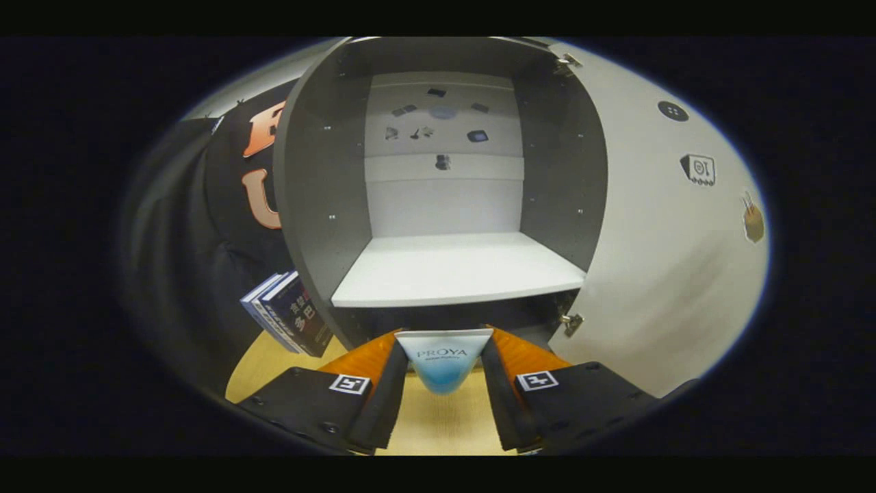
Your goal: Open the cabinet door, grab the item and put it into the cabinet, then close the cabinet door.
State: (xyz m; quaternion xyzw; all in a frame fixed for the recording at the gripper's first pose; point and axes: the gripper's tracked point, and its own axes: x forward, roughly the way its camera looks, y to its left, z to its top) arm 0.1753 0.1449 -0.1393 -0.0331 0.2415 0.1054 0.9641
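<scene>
Between the gripper (443,373) fingers, closed on both its sides, sits the tube (443,359), carried level toward the cabinet (311,171) at 12 o'clock, door (657,226) swung to 3 o'clock. White shelf (455,267): bare, likely its destination; books (291,322) lean at 9 o'clock on the surface (438,424)

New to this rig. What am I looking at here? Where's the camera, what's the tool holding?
The camera is a fisheye mounted on a hand-held two-finger tool, looking forward along its fingers. Between them sits a white-and-blue squeeze tube, pressed by both fingers, so it is gripped. Just ahead stands a grey cabinet with its white door swung open to the right and a white shelf inside. Beside the cabinet's left wall, dark blue books lean on the light wooden tabletop.
</scene>
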